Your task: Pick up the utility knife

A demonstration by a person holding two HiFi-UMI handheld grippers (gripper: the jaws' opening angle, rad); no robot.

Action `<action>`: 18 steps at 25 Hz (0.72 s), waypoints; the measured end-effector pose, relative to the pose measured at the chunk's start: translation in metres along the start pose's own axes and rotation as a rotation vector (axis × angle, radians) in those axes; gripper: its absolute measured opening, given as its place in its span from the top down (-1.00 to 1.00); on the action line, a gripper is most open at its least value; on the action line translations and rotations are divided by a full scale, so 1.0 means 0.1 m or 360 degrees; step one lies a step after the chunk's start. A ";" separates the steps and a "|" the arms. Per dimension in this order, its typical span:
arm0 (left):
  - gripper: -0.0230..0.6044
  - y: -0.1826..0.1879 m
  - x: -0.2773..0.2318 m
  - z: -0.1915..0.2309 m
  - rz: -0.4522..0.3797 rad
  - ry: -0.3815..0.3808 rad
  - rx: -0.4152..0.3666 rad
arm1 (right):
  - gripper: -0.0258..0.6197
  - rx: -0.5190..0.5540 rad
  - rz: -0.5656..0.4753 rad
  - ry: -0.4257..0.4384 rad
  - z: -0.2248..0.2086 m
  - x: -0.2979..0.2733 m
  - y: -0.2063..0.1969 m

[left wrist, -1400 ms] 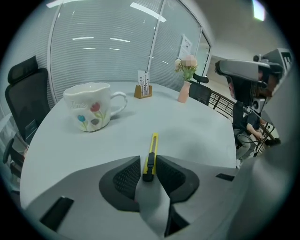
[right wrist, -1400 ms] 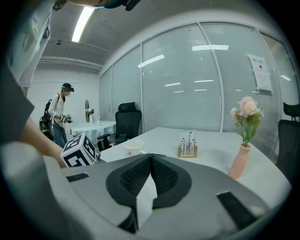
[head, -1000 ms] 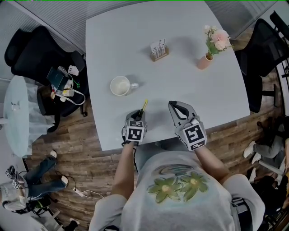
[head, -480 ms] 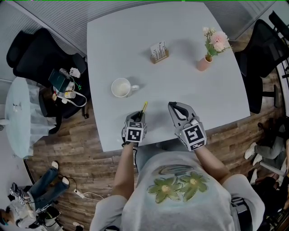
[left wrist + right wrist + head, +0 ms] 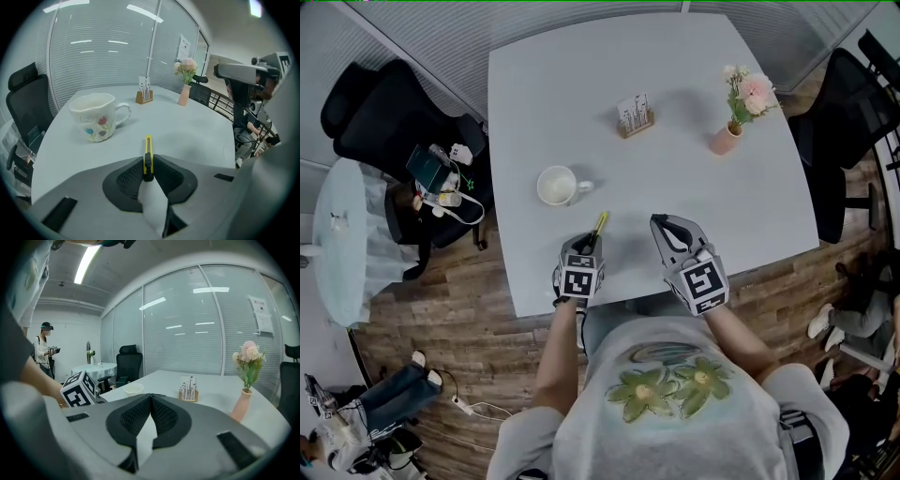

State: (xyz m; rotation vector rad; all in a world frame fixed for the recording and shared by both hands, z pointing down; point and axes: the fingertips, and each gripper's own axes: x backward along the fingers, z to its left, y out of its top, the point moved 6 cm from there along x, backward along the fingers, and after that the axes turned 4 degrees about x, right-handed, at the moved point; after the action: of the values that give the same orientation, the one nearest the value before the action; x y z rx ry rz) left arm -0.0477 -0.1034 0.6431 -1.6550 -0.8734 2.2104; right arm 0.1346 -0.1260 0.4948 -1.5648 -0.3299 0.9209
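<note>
The utility knife (image 5: pixel 599 225) is slim and yellow with a black slider. My left gripper (image 5: pixel 585 246) is shut on its rear end near the white table's (image 5: pixel 712 202) front edge. In the left gripper view the knife (image 5: pixel 148 149) sticks out forward between the two black pads (image 5: pixel 129 176), pointing toward the mug (image 5: pixel 95 116). Whether it rests on the table or hangs just above it I cannot tell. My right gripper (image 5: pixel 662 225) hovers to the right of it, shut, with nothing between its pads (image 5: pixel 133 417).
A white flowered mug (image 5: pixel 555 185) stands just beyond the knife. Farther back are a small card holder (image 5: pixel 632 112) and a pink vase with flowers (image 5: pixel 727 134). Black office chairs (image 5: pixel 389 127) flank the table. A person (image 5: pixel 46 352) stands far off by a round table.
Both grippers keep their places and the knife stays in the left jaws. Only the head view has shifted slightly.
</note>
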 end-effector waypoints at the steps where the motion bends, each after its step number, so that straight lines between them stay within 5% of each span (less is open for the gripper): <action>1: 0.72 0.03 0.02 0.00 -0.0010 0.0002 -0.0007 | 0.90 0.0000 -0.0002 0.0001 0.00 0.00 0.01; 18: 0.72 0.32 0.24 -0.03 -0.0133 -0.0014 -0.0037 | 0.90 0.0006 -0.0020 -0.0001 0.02 -0.02 0.09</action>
State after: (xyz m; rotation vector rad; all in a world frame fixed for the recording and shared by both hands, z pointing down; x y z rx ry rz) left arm -0.0479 -0.1155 0.6044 -1.5897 -0.9560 2.1614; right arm 0.1297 -0.1282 0.4873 -1.5571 -0.3379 0.9117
